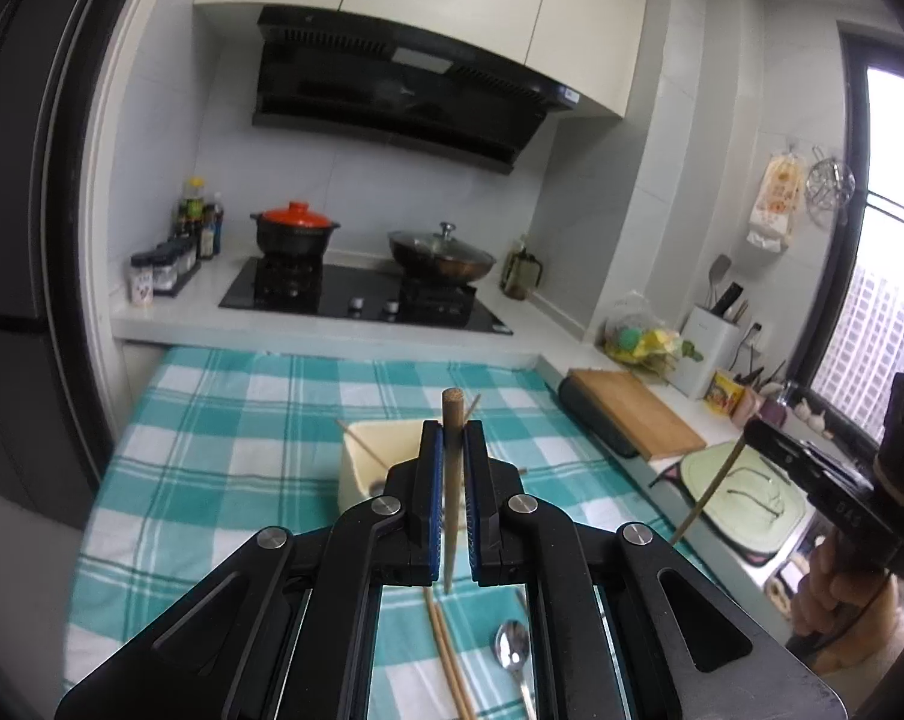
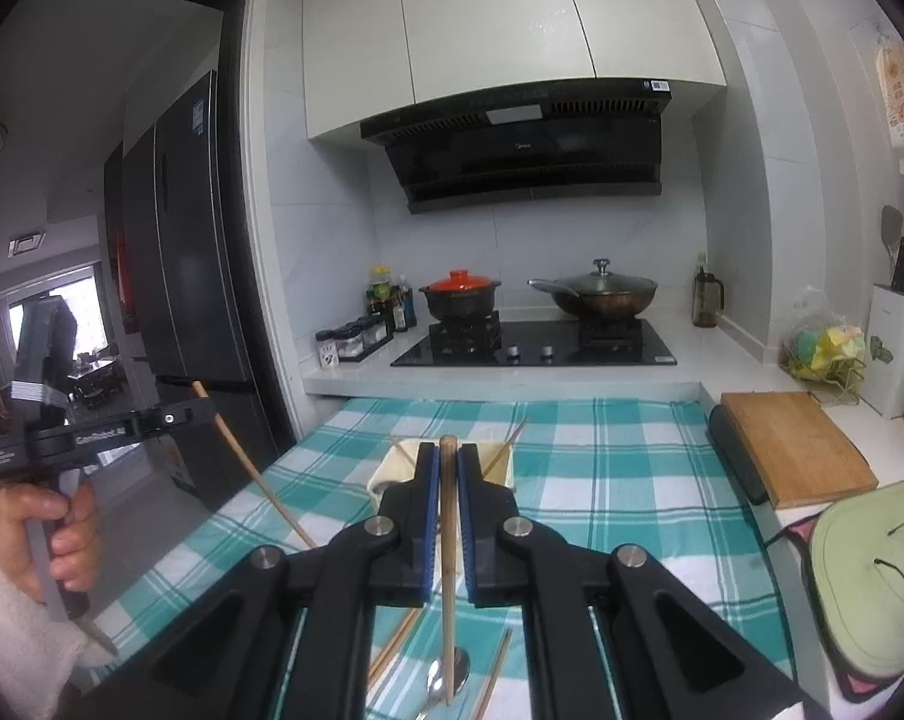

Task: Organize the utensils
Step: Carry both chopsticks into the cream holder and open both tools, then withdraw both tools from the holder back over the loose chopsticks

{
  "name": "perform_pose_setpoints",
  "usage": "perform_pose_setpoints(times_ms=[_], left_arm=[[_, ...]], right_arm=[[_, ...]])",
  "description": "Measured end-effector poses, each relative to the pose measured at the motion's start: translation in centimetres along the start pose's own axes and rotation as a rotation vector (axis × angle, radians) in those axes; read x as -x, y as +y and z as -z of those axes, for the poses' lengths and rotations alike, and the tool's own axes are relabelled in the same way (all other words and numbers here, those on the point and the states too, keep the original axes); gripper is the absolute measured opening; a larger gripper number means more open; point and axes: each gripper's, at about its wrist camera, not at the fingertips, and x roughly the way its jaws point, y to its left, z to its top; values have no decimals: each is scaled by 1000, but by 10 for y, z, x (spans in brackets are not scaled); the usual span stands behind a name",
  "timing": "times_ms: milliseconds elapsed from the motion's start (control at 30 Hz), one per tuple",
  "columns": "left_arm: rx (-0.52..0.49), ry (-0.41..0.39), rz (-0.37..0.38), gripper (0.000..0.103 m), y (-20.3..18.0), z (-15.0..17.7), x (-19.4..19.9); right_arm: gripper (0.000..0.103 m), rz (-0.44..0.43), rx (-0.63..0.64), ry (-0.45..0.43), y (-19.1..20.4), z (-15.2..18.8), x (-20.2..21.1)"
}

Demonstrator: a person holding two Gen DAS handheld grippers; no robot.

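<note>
I had a chopstick in each gripper. The left gripper [image 1: 452, 468] was clamped on a dark chopstick [image 1: 452, 480], long axis running along the fingers with its blunt end poking out ahead. The right gripper [image 2: 448, 492] was closed on a paler chopstick [image 2: 447, 540], lying the same way. The cream holder [image 1: 380, 462], already with a few chopsticks leaning in it, sat on the checked cloth [image 1: 212, 450] just beyond and below both sets of fingertips, roughly centred ahead of each. Neither hand looked clearly nearer. I judged each stick would have to tip end-down to drop in. More chopsticks [image 1: 446, 660] and a spoon [image 1: 512, 654] lay on the near cloth beneath the grippers. The cloth left and right of the holder was bare; the wooden board [image 1: 638, 414] stood well right, the hob [image 1: 362, 294] far behind.
</note>
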Motion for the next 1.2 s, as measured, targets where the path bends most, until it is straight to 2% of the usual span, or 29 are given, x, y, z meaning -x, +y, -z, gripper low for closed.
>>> perform_pose_setpoints(times_ms=[133,267,367,467,633,833,867,933,967,1000,1033,1100,1133,1167,1200], left_arm=[[-18,-60,-34,4,-1,-43,-13],[-45,-114,-86,4,1,-68,-40],[-18,-82,-95,4,9,-72,-76],[7,-23,-104,4,18,-63,-114],[41,112,-101,4,33,-35,-171],[34,227,-120,5,37,-8,-211],[30,230,-135,10,36,-6,-210],[24,227,-148,45,36,-5,-204],[22,205,-158,72,35,-7,-196],[16,173,-171,83,35,-8,-184],[3,148,-178,84,34,-8,-171],[-29,147,-172,87,33,-9,-148],[-41,151,-172,89,33,-6,-135],[-53,154,-176,93,32,0,-121],[-67,160,-179,96,32,7,-107]], right_arm=[[6,19,11,-68,-2,-40,-24],[6,39,23,-161,0,-77,-56],[6,27,7,-217,0,-91,-83],[6,17,-1,-218,-1,-94,-119],[6,8,-20,-89,-10,-72,-190],[7,-5,-89,181,-27,-25,-267],[8,-10,-98,227,-29,-19,-275],[8,0,-106,284,-30,-10,-284],[8,13,-101,289,-29,-9,-283],[8,17,-97,282,-29,-11,-279],[11,17,-90,268,-28,-14,-270],[28,21,-77,230,-26,-26,-247],[49,17,-73,199,-25,-31,-229],[58,13,-70,163,-25,-37,-212],[58,12,-62,132,-24,-42,-192]])
